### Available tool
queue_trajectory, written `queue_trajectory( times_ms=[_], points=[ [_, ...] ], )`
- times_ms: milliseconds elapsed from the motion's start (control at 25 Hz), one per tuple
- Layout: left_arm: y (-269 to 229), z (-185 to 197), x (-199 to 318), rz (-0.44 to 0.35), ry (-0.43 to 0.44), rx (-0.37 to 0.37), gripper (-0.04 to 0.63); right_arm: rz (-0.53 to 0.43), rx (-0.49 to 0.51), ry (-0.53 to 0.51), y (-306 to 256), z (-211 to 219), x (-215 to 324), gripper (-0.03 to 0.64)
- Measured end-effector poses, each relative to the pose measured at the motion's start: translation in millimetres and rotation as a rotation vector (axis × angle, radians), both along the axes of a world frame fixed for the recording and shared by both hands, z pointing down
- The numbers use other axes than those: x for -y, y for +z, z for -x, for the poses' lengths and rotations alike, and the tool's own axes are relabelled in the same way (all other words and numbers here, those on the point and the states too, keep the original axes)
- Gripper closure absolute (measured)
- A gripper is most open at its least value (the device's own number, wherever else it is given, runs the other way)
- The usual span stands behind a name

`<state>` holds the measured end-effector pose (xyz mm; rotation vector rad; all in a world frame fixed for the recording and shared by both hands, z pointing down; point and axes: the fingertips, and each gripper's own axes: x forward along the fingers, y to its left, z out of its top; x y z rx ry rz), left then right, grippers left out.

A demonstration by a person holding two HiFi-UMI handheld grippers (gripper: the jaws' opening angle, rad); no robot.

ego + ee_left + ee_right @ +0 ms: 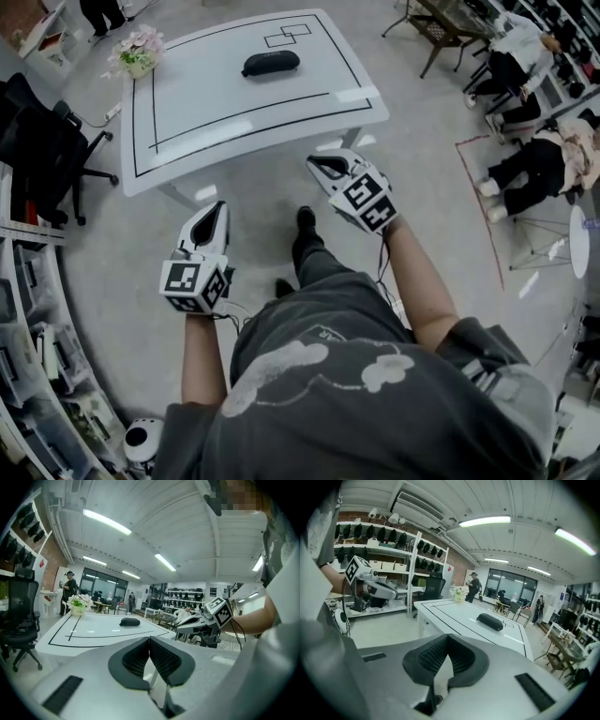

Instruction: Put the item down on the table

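Note:
A black oblong case lies on the white table, inside its black outline and towards the far side. Both grippers hang in front of the table's near edge, over the floor and well short of the case. My left gripper is shut and holds nothing; its own view shows the pads meeting at the tips, with the case far ahead. My right gripper is also shut and empty. Its view has the case lying on the table, and the left gripper off to the left.
A pot of flowers stands on the table's far left corner. A black office chair and shelves are at the left. People sit on the floor at the right. A wooden table stands at the back right.

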<state>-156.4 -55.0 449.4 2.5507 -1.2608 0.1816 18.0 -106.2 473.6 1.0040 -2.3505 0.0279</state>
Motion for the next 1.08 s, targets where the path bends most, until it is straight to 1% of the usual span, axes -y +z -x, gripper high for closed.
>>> queue_trajectory(
  times_ms=[200,480,680,880,1080],
  points=[
    [-2,-16,-23,0.003,0.02,-0.029,0.592,0.013,-0.013,0.021,-1,-14,-38,0.618],
    [-7,-44,-49,-0.011,0.03,-0.008,0.592,0.002,0.017,0.039,-8,-40,-71,0.618],
    [-14,-82,-75,-0.011,0.013,0.006,0.592,0.005,0.04,0.04,-14,-80,-102,0.618],
    [-24,-118,-106,-0.029,-0.012,0.026,0.592,0.007,0.09,0.035,-23,-119,-129,0.618],
    [-20,-148,-139,-0.02,-0.051,0.032,0.592,0.005,0.112,0.009,-22,-149,-151,0.618]
  ],
)
